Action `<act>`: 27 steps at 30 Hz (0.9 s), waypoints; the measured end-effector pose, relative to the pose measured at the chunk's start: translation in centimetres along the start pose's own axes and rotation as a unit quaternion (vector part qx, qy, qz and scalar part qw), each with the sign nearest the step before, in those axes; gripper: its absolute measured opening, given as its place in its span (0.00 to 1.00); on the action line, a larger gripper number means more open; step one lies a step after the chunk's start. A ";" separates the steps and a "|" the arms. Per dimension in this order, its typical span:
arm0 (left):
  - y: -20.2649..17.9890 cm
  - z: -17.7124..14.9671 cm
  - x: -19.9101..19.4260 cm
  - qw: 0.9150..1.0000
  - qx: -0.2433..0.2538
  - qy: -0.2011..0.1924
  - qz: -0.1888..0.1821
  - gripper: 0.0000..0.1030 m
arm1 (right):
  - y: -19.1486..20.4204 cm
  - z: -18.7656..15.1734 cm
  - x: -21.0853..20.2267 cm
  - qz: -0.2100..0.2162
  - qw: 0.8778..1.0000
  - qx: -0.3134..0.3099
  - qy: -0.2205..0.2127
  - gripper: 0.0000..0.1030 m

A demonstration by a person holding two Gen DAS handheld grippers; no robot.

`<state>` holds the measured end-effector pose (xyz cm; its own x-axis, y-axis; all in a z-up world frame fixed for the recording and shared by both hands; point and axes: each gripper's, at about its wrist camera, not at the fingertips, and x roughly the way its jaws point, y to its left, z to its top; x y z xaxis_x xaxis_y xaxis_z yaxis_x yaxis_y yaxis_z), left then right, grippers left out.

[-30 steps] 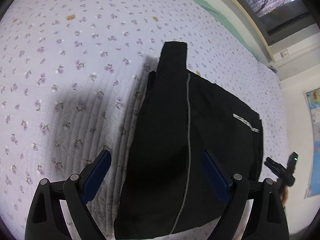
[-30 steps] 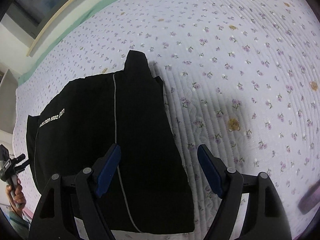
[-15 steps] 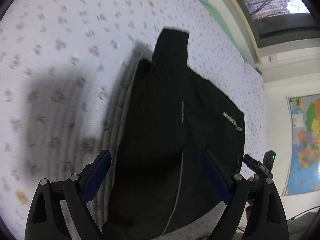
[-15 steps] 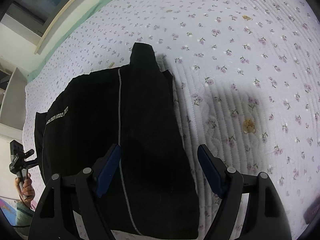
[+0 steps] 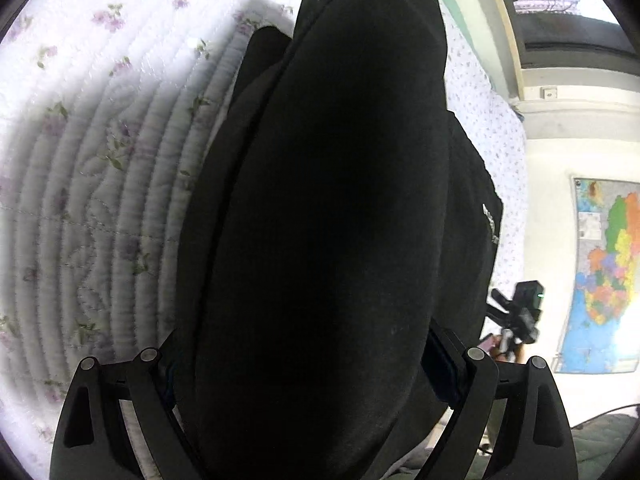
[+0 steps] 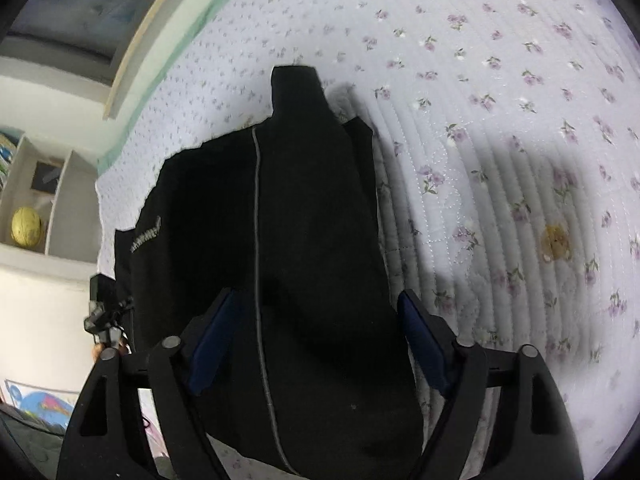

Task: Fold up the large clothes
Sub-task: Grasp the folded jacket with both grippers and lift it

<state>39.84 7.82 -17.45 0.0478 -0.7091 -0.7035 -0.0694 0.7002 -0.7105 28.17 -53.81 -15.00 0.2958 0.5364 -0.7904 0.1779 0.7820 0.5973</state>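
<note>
Both my grippers are over the black garment [image 6: 312, 240] on the quilt [image 6: 500, 140]: left gripper [image 5: 304, 364] spread wide, right gripper [image 6: 316, 336] opening, neither pinching fabric.

You see a black garment [image 6: 312, 240] with one thin grey stripe [image 6: 258, 240] down it and small pale lettering [image 6: 145, 237] near its left edge. It lies on a white quilted bedspread [image 6: 500, 92] sprigged with small purple flowers. The right gripper's pads [image 6: 420, 342] are dark blue on black arms.
</note>
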 end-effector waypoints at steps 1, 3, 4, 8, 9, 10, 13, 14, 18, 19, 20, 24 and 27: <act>0.2 0.0 0.2 1.000 -0.003 0.000 -0.004 0.89 | -0.3 0.1 0.9 -0.004 1.000 0.002 0.012 0.84; 0.1 0.0 0.7 1.000 -0.008 -0.001 -0.012 0.89 | -1.0 0.0 3.4 0.021 0.999 0.010 0.047 0.84; 0.0 0.0 0.9 1.000 -0.009 -0.003 -0.011 0.89 | -1.4 -0.1 4.9 0.042 0.997 0.015 0.060 0.85; -1.8 -0.7 0.8 1.000 0.012 -0.018 0.009 0.74 | 0.5 0.1 7.0 0.078 0.995 -0.005 0.063 0.74; -2.6 -1.2 0.3 0.999 0.023 -0.027 0.011 0.60 | 1.5 0.0 6.7 0.064 0.996 -0.025 0.058 0.62; -3.2 -1.7 -0.3 0.999 0.028 -0.035 0.010 0.49 | 2.2 -0.2 6.1 0.060 0.996 -0.042 0.053 0.54; -6.0 -4.1 -3.0 0.996 0.046 -0.072 -0.022 0.41 | 3.2 -0.6 4.9 0.076 0.995 -0.062 0.026 0.41; -6.8 -4.8 -3.6 0.995 0.051 -0.080 -0.030 0.41 | 4.0 -1.0 4.7 0.077 0.994 -0.076 0.016 0.41; -11.5 -9.1 -6.4 0.989 0.093 -0.106 -0.043 0.41 | 6.0 -2.9 6.1 0.072 0.990 -0.124 -0.012 0.40; -12.8 -10.8 -7.4 0.987 0.105 -0.114 -0.043 0.41 | 5.9 -3.4 6.6 0.071 0.989 -0.130 -0.017 0.40; -13.4 -11.8 -8.1 0.986 0.111 -0.118 -0.044 0.41 | 5.5 -4.0 7.0 0.071 0.988 -0.136 -0.023 0.40; -14.2 -16.8 -10.8 0.983 0.120 -0.124 -0.060 0.41 | 5.6 -5.8 4.2 0.069 0.987 -0.143 -0.035 0.40; -13.7 -20.0 -11.2 0.985 0.113 -0.116 -0.058 0.41 | 5.7 -7.0 3.9 0.060 0.987 -0.145 -0.027 0.40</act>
<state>20.35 4.53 0.46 0.2699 -0.7655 -0.5841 0.1718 0.6351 -0.7531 23.79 -45.00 -15.64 0.3499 0.6197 -0.7025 -0.1359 0.7756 0.6165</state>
